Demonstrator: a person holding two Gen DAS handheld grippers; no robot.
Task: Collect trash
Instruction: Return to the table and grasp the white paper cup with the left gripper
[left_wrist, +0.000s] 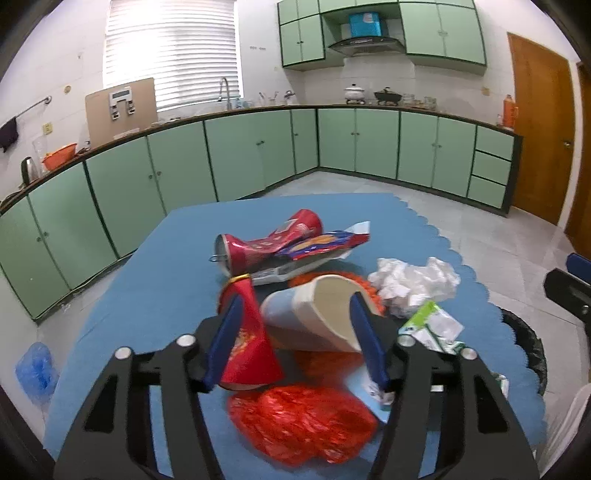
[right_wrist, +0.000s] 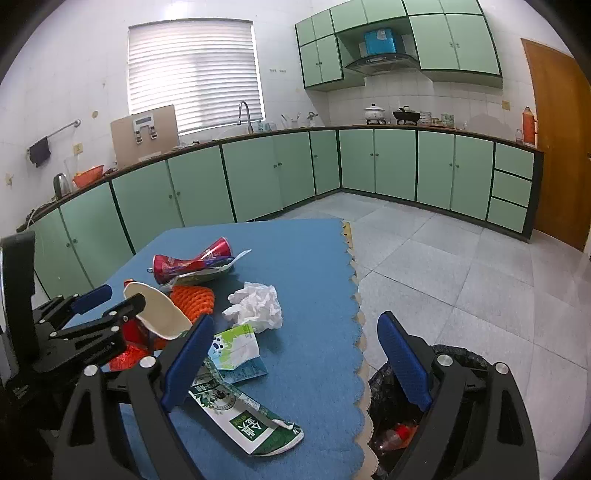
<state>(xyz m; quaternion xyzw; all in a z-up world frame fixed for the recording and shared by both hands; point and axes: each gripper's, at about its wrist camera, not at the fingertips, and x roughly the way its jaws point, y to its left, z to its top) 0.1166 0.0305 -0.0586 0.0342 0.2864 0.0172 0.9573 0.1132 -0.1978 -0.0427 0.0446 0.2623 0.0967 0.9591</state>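
A paper cup (left_wrist: 314, 314) lies tipped among litter near the middle of the blue mat (right_wrist: 303, 258); the left gripper (left_wrist: 295, 332) straddles it, one pad inside its mouth, whether it pinches I cannot tell; beside it lie a crushed red can (left_wrist: 266, 243), white tissue (right_wrist: 256, 306) and a green carton (right_wrist: 255, 424); the right gripper (right_wrist: 299, 362) gapes empty over the mat's right edge, a black-lined bin (right_wrist: 391, 398) below.

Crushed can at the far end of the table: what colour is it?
Red with a silver top; the crushed can shows best in the left wrist view.
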